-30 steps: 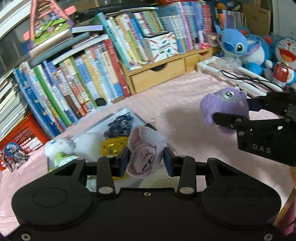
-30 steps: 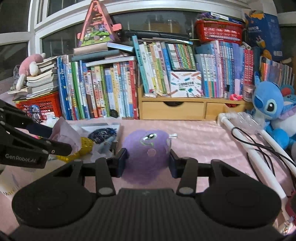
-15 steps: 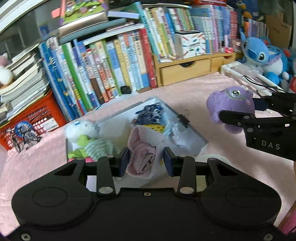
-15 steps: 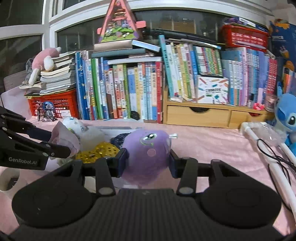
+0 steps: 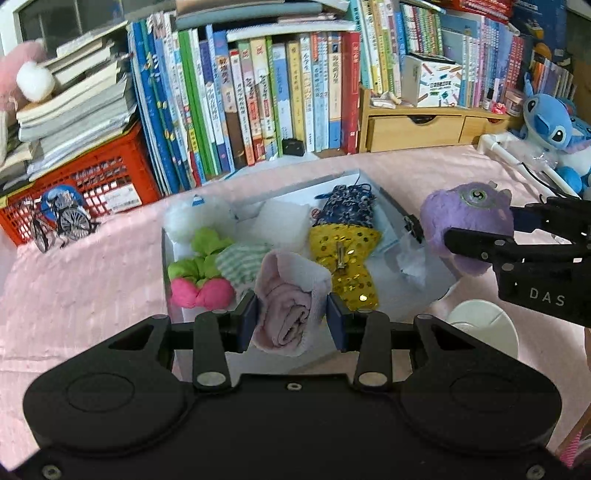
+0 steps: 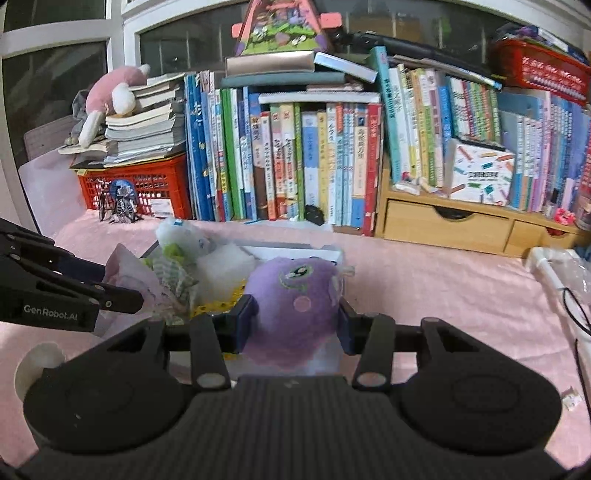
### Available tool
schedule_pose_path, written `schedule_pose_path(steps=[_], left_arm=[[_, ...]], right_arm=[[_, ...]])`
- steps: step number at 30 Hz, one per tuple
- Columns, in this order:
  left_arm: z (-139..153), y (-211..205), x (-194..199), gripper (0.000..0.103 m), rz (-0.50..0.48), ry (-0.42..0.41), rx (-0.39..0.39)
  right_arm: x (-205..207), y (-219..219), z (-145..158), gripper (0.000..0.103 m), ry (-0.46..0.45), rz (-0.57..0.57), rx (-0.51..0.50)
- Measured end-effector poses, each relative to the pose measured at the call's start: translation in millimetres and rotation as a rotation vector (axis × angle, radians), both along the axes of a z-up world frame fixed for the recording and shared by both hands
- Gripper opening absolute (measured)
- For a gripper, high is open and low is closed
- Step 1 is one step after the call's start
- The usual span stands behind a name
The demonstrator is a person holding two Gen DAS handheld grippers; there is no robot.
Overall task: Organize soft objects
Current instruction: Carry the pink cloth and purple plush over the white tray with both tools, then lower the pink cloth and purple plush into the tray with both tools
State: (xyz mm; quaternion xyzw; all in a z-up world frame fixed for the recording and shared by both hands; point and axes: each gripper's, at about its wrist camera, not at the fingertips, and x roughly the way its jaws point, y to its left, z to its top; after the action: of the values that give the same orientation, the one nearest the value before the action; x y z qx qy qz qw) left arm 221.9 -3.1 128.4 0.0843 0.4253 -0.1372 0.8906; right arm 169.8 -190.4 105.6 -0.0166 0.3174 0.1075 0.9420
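Left claw (image 5: 291, 317) clamped on rolled pink towel (image 5: 286, 301), held above near edge of white tray (image 5: 424, 280). Right claw (image 6: 295, 325) clamped on purple plush (image 6: 295, 299), just right of tray. Beyond both, pink tabletop (image 5: 85, 280), then book row (image 5: 258, 92) and red crate (image 5: 92, 181).

Upright row of children's books (image 5: 258, 99) along the back, on the pink cloth (image 5: 81, 288); left of it a red crate (image 5: 92, 177) bearing stacked books (image 5: 74, 110), with a small bicycle model (image 5: 59, 221) just in front. Right of the row, a wooden drawer unit (image 5: 413, 127) carrying a patterned white box (image 5: 432, 85). White cup (image 5: 484, 328) on the cloth, lower right. Triangular pink toy house (image 6: 282, 27) atop the books
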Motion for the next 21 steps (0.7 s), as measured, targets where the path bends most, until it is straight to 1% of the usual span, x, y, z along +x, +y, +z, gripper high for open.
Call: schedule_pose_path(steps=[6,11,21], left_arm=[[-6,8,15,0.038,0.032,0.076,-0.041],[-17,11,30,0.038,0.057,0.133,-0.043],[-35,18,55,0.038,0.106,0.190,-0.035]], right_arm=[[18,11,-3,0.051,0.079,0.011,-0.020],[31,13,-10,0.051,0.161,0.016,-0.012],[55,20,-25,0.051,0.261,0.027,-0.008]])
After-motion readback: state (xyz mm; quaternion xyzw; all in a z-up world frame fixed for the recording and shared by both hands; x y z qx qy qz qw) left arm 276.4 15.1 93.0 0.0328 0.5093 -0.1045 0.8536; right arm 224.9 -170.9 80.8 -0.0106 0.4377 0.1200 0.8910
